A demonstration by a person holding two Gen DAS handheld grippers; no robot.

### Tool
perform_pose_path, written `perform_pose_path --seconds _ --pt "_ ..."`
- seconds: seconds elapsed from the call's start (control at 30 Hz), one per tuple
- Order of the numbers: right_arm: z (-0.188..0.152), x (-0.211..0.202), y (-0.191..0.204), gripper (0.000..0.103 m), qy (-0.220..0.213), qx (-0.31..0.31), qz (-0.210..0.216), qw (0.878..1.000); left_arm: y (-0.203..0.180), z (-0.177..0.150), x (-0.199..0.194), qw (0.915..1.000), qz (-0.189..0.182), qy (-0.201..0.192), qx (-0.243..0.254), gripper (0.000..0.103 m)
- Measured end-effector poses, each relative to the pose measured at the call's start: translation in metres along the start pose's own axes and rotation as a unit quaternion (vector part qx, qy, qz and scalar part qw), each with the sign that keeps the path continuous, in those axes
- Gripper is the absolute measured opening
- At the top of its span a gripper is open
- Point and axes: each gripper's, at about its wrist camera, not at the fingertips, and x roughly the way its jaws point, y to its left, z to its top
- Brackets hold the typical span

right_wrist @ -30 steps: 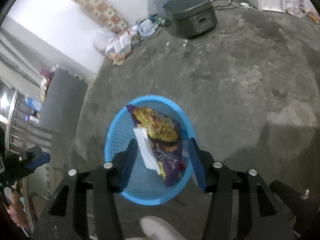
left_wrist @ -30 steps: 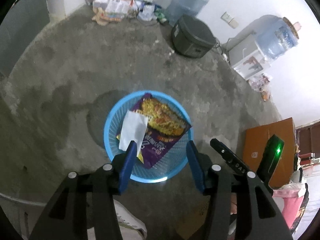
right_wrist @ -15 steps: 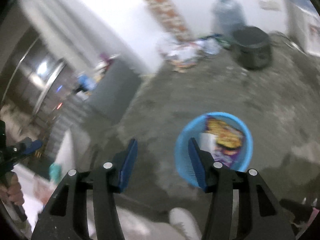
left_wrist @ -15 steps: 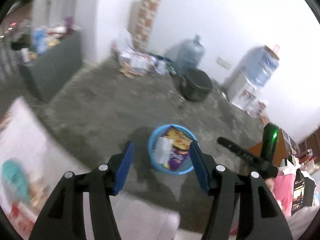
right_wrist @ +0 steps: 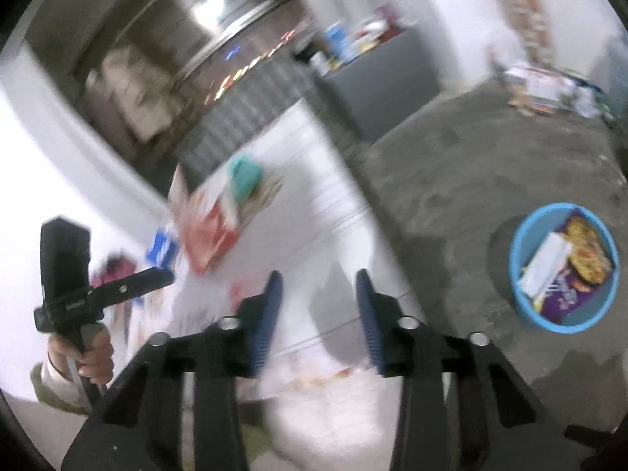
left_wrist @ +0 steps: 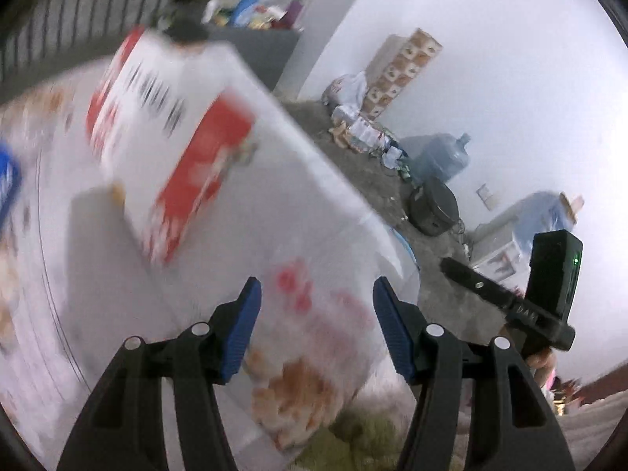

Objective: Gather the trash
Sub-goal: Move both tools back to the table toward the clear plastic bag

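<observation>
Both views heavily motion-blurred. Left gripper (left_wrist: 314, 325) over a white table (left_wrist: 314, 212), jaws apart, nothing between them. Blurred red-and-white box (left_wrist: 172, 165) lying on the table ahead and to the left. Right gripper (right_wrist: 318, 316) also over the table's edge, jaws apart, empty. Blue basket (right_wrist: 518, 243) on the concrete floor (right_wrist: 471, 165), well apart to the right of the table, holding a purple-and-yellow snack wrapper (right_wrist: 581, 271) and a white paper piece (right_wrist: 545, 263) leaning beside it. Dark round pot (left_wrist: 435, 208) and water jug (left_wrist: 447, 157) near the far wall.
</observation>
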Motion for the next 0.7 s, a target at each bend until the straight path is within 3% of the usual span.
perform_pose_path --seconds 0.13,0.27,0.7 --pt "-0.009 0.033 0.026 0.011 0.045 -0.045 -0.016 0.998 0.017 -0.026 0.011 0.9986 -0.03 0.013 -0.042 0.049" --pt "-0.015 0.053 0.027 0.005 0.074 -0.053 -0.045 0.995 0.025 -0.037 0.022 0.9963 -0.052 0.021 -0.065 0.043" --pt "-0.024 0.055 0.034 0.003 0.082 -0.058 -0.052 0.994 0.04 -0.035 0.045 0.9859 -0.125 0.027 -0.108 0.038"
